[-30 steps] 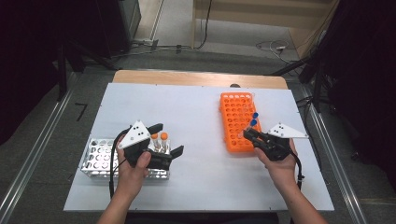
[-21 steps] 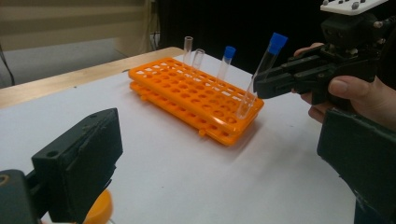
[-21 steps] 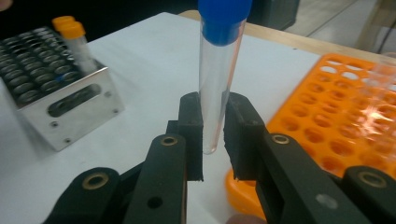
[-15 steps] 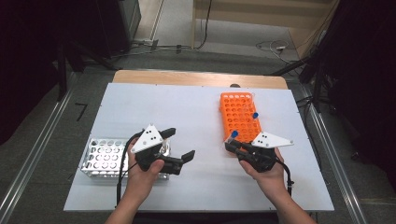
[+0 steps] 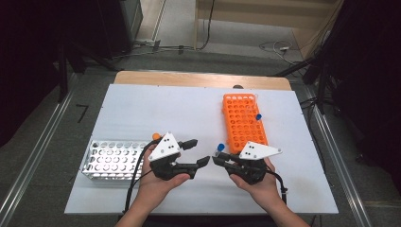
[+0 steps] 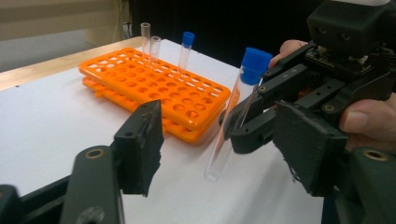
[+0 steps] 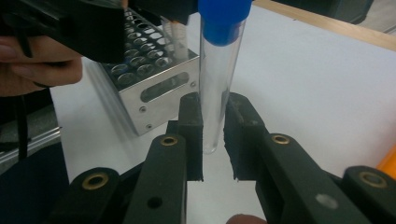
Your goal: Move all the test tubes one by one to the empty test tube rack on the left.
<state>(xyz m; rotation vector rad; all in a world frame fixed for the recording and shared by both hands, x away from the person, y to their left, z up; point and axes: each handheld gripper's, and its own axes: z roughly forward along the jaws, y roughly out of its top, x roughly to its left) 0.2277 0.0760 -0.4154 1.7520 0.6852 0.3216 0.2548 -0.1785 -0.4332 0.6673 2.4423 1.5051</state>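
- Blue-capped test tube [image 7: 215, 74]: clamped between the pads of the right gripper [image 5: 218, 161], upright w/ a slight tilt, cap above the fingers, clear bottom end poking out below them, off the table.
- Change since a sec ago: the tube was up by the orange rack [image 5: 243, 124]; now the right hand has carried it toward the table's middle, in front of the person. Rack sits well behind the right fingers now, w/ one blue-capped tube [image 5: 258, 116] and a couple of uncapped ones [image 6: 149, 39] left standing in it.
- Left gripper [image 5: 200, 152]: a sec ago it was over the steel rack [image 5: 109, 160]; it has swung off that rack toward the right one, tips now near-facing each other.
- Left jaws have just been closing, from wide to roughly half apart. From the left gripper view the tube stands beyond and between the two pads [image 6: 140, 147], but neither pad touches it – nothing gripped yet.
- My read: this is a hand-over mid-air. Right brings the tube, left gets set to take it, prob. for the steel rack just behind the left fingers.
- So transfer is about half way: tube out of the orange rack, not yet in the left grip or the steel one.
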